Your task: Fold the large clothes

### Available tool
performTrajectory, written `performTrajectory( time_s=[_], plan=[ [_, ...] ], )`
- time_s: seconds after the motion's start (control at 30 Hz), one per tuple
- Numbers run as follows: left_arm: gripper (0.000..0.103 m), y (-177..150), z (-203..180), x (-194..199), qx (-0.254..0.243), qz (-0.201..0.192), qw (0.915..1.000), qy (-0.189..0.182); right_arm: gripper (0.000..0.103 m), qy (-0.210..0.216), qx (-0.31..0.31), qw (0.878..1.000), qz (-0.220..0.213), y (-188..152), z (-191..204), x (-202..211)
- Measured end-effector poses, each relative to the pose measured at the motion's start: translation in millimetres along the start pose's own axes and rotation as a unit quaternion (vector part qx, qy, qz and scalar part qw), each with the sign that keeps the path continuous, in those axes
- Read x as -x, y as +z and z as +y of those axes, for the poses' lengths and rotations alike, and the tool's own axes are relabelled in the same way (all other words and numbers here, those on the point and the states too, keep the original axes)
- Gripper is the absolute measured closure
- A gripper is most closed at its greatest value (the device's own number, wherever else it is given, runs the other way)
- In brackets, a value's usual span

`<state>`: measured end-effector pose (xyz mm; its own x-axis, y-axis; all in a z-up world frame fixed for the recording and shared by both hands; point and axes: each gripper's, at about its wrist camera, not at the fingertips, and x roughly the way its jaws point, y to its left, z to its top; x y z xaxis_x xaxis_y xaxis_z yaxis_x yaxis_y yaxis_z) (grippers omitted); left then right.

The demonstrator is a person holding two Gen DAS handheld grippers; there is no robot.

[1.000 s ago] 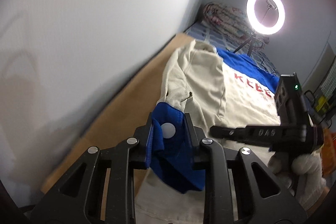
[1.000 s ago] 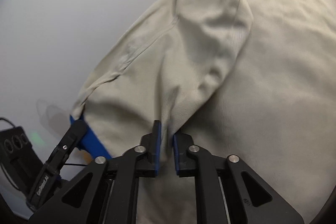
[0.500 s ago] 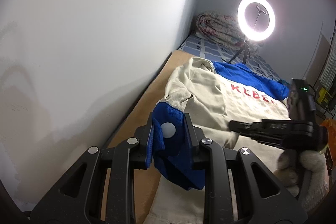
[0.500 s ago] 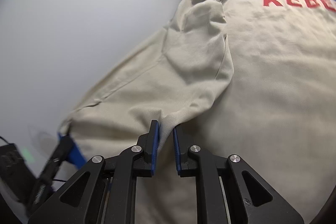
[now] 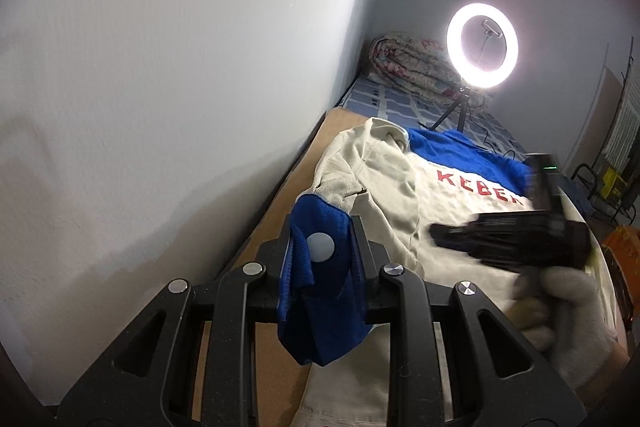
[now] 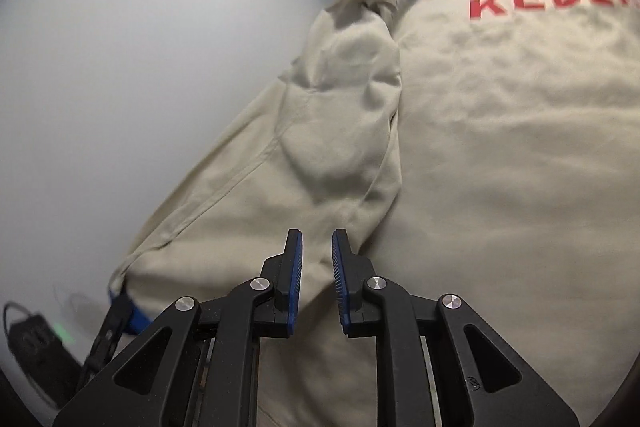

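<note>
The jacket [image 5: 448,211] lies lengthwise, collar toward the ring light [image 5: 483,47]. My left tongs [image 5: 320,255] clench its blue cuff [image 5: 324,291]. My right tongs [image 6: 317,255], just opening, hold nothing.

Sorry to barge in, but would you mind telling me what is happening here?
A person is folding a beige jacket with red lettering, laid out on a bed against the wall. The left tool is shut on the jacket's blue cuff, lifted off the bed. The right tool has just been opening; its pads no longer press on the beige sleeve.
</note>
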<state>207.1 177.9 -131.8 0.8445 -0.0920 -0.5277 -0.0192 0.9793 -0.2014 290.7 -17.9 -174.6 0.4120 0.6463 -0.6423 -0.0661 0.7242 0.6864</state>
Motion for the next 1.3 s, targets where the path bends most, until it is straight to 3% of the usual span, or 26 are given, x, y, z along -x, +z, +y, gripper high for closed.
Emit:
performTrajectory(
  time_s=[0.1,0.27,0.37,0.53,0.57,0.6,0.67,0.77,0.9,0.93,0.97,1.0,1.07,1.3],
  plan=[
    [0.080,7,-6,8,-0.021,-0.013,0.9997,0.003,0.088,0.006,-0.038,0.999,0.028,0,-9,-37],
    [0.080,6,-17,13,-0.043,-0.020,0.9989,-0.002,0.088,0.070,-0.077,0.993,0.056,5,-5,-101],
    [0.080,-10,-26,14,-0.060,-0.014,0.9980,-0.009,0.088,0.031,-0.051,0.995,0.080,5,-1,-115],
    [0.080,-36,-41,21,-0.110,-0.013,0.9937,-0.019,0.088,-0.019,0.009,0.999,0.030,34,-6,-66],
    [0.080,-41,-45,23,-0.122,-0.012,0.9923,-0.018,0.076,-0.027,0.014,0.999,0.016,44,-4,-57],
    [0.080,-46,-48,24,-0.132,-0.009,0.9910,-0.019,0.055,-0.030,0.019,0.999,0.003,54,-1,-50],
    [0.080,-54,-50,26,-0.139,-0.003,0.9900,-0.024,0.042,-0.025,0.032,0.999,-0.034,79,15,-36],
    [0.080,-62,-53,29,-0.138,0.007,0.9897,-0.037,0.042,-0.011,0.048,0.998,-0.042,110,39,-39],
    [0.080,-68,-63,34,-0.152,0.011,0.9871,-0.048,0.043,-0.054,0.074,0.996,-0.020,129,64,-68],
    [0.080,-70,-66,36,-0.158,0.013,0.9860,-0.052,0.045,-0.064,0.078,0.995,-0.015,131,65,-73],
    [0.080,-72,-69,38,-0.164,0.014,0.9848,-0.054,0.055,-0.072,0.077,0.994,-0.010,136,65,-75],
    [0.080,-74,-74,41,-0.169,0.015,0.9838,-0.057,0.079,-0.080,0.072,0.994,-0.002,138,62,-80],
    [0.080,-77,-73,46,-0.175,0.020,0.9822,-0.064,0.095,-0.082,0.053,0.995,0.018,139,47,-78],
    [0.080,-94,-86,51,-0.189,0.056,0.9747,-0.105,0.099,-0.076,0.041,0.996,0.011,129,0,-37]
  ],
)
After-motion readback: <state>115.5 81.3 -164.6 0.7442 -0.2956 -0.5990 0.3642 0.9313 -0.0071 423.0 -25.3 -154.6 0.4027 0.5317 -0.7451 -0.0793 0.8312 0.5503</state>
